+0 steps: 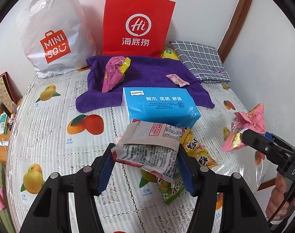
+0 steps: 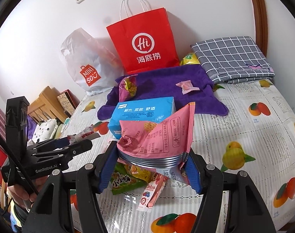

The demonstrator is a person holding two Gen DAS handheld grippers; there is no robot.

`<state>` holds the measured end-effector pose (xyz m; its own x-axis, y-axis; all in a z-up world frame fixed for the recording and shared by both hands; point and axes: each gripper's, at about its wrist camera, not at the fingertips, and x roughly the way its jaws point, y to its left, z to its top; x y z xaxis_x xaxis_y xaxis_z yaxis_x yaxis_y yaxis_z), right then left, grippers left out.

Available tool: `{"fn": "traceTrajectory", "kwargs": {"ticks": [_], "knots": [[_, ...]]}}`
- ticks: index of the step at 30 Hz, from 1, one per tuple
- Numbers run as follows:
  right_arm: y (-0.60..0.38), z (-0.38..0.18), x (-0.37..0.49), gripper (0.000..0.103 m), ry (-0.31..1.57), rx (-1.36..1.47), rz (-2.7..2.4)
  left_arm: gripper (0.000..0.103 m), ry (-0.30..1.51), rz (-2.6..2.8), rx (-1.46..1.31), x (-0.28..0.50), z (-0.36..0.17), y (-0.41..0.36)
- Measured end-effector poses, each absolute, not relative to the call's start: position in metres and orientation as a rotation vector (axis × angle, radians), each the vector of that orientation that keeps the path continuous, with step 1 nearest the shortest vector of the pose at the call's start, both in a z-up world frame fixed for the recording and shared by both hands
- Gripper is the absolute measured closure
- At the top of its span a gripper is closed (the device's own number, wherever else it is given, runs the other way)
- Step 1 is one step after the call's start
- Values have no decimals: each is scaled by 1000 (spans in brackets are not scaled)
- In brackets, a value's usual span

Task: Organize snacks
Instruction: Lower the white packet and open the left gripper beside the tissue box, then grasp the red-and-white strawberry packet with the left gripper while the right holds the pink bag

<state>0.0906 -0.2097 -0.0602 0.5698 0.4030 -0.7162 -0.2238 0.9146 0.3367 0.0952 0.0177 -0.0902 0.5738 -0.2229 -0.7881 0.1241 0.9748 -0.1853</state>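
Note:
My left gripper (image 1: pixel 145 148) is shut on a grey and red snack packet (image 1: pixel 147 153), held above the table. My right gripper (image 2: pixel 152 150) is shut on a crumpled pink snack packet (image 2: pixel 157 134), also lifted. Each wrist view shows the other gripper from the side: the right gripper (image 1: pixel 245 134) with the pink packet (image 1: pixel 248 122), the left gripper (image 2: pixel 78 140) with its packet (image 2: pixel 83 135). Below them lie a green packet (image 2: pixel 126 178), a yellow packet (image 1: pixel 199 152) and a pink stick packet (image 2: pixel 153 192). A pink-yellow snack bag (image 1: pixel 114 71) and a pink candy (image 1: pixel 177 79) rest on the purple towel (image 1: pixel 147 71).
A blue tissue pack (image 1: pixel 159 104) lies at the towel's front edge. A red paper bag (image 1: pixel 137 23) and a white plastic bag (image 1: pixel 52 35) stand against the back wall. A folded grey checked cloth (image 1: pixel 201 60) lies at the back right, with a yellow packet (image 1: pixel 168 54) beside it.

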Motion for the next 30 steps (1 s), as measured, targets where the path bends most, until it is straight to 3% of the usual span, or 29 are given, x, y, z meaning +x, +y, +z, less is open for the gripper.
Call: {"fn": "traceTrajectory", "kwargs": {"ticks": [21,23,30], "knots": [[-213,-53,108,39,871,221,361,45,921,-195,-121,112,-78,18],[-211,-51,111,39,868,215,362,56,924,-205,-127,114,-76,17],[-206,-46,122,39,857,200,371,58,925,-201,-116,123,-75,18]]}}
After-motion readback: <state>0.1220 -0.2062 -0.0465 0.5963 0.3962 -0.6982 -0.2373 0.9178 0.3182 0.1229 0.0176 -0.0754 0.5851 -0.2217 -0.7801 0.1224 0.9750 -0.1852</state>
